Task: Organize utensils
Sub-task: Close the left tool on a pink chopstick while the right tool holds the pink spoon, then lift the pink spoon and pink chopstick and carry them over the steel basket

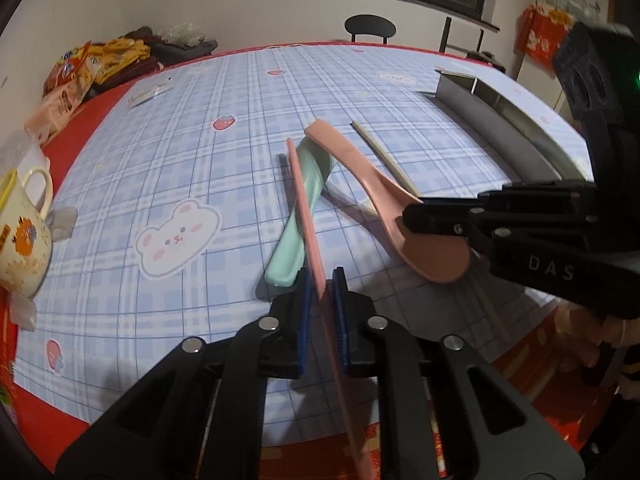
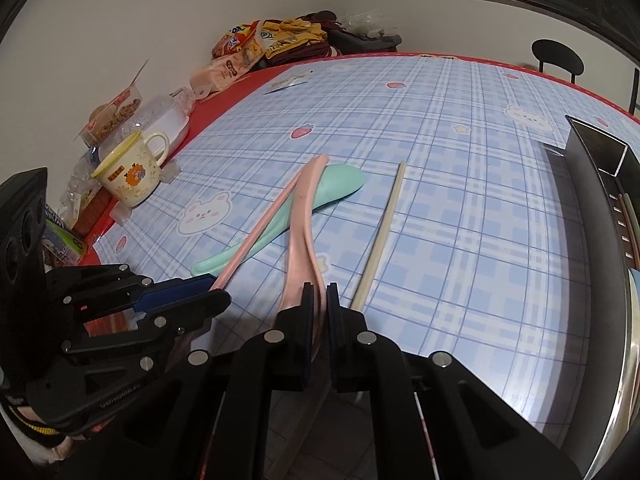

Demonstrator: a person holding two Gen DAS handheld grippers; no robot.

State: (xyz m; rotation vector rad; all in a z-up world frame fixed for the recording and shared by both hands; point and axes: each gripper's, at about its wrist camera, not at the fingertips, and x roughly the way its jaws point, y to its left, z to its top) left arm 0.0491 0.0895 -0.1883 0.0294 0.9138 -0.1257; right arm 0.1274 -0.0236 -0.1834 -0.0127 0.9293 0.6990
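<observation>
Closest in, the left gripper point(image 1: 320, 280) has its blue pads pinched tight on a pink chopstick point(image 1: 306, 216), which runs between the jaws and slants out across the green spoon point(image 1: 302, 208). Just beside it the right gripper point(image 2: 319, 298) is clamped narrow on the bowl end of the pink spoon point(image 2: 305, 216), whose handle also lies over the green one. So both tongs are holding something, and nothing has left the cloth point(image 1: 160, 160) yet.

A cream chopstick point(image 2: 380, 236) lies loose near the pink spoon, apart from it. The steel tray point(image 2: 596, 184) stands at the right edge of the table; slim handles show inside it, though I can't tell which slot is which. A mug point(image 2: 132, 172) sits off to the left, well clear.

To my eye the step is lifting these two pieces off the pile. The chopstick is gripped near one end, so its far tip will droop and may swing; I'd raise it straight up before turning toward the tray. The pink spoon is caught by its rim, a thin, curved hold that could slip, so a slow lift with the handle hanging down seems wise. Both cross the green spoon, so lifting one at a time should keep it from being dragged along.
</observation>
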